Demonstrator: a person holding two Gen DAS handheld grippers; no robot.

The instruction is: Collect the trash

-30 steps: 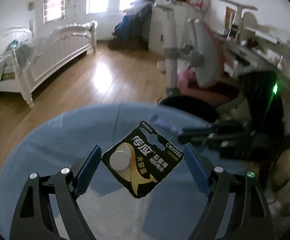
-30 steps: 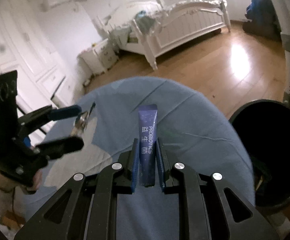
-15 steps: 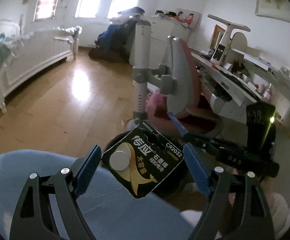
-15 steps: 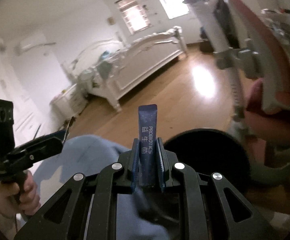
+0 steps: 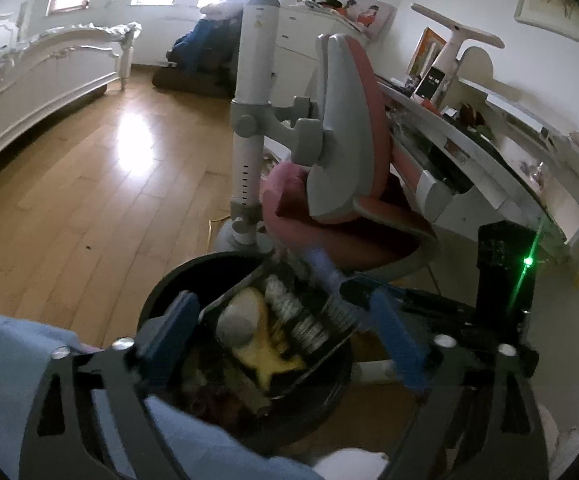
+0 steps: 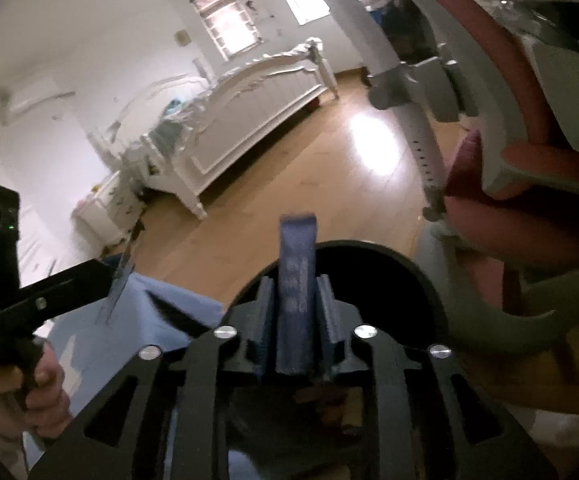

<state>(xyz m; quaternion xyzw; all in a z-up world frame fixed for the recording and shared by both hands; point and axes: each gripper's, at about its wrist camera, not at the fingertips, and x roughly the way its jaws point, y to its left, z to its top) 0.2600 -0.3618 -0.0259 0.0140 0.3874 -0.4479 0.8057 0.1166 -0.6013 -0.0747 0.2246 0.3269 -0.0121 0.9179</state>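
Both wrist views close above the bin (image 5: 169, 292) (image 6: 389, 264), tilted down into it; left facing the chair (image 5: 341, 152), right facing the bed (image 6: 257, 100); bin, chair, floor shared.

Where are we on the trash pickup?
Done: both pieces are above the black bin, which already holds rubbish. In hand: the left tongs have just been opening, with the battery card loose between them. The right tongs have just been opening too, pads clear of the blue sachet. Left: neither piece is in the bin yet.
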